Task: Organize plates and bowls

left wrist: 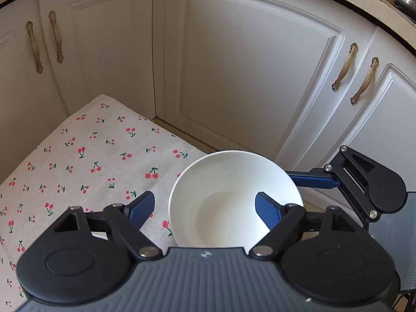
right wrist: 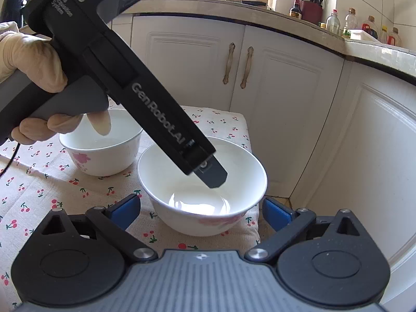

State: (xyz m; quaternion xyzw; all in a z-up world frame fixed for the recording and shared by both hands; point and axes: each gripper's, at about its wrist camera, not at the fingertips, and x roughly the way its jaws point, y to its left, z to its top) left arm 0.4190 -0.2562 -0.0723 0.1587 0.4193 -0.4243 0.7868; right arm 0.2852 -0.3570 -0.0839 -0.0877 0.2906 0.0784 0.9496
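A white bowl (left wrist: 228, 197) with a pink flower print sits at the right corner of the cherry-print cloth (left wrist: 85, 163); it also shows in the right wrist view (right wrist: 182, 197). My left gripper (left wrist: 205, 208) is open, its right finger inside the bowl and its left finger outside the rim. In the right wrist view its finger (right wrist: 212, 174) dips into the bowl. My right gripper (right wrist: 200, 212) is open and straddles the same bowl from the near side, apart from it. A second flowered bowl (right wrist: 104, 153) stands behind to the left.
White cabinet doors (right wrist: 286, 98) with brass handles (right wrist: 245, 67) stand close behind the cloth-covered surface. A countertop (right wrist: 312, 23) above holds bottles and a knife block. The cloth's right edge (right wrist: 256, 223) drops off beside the bowl.
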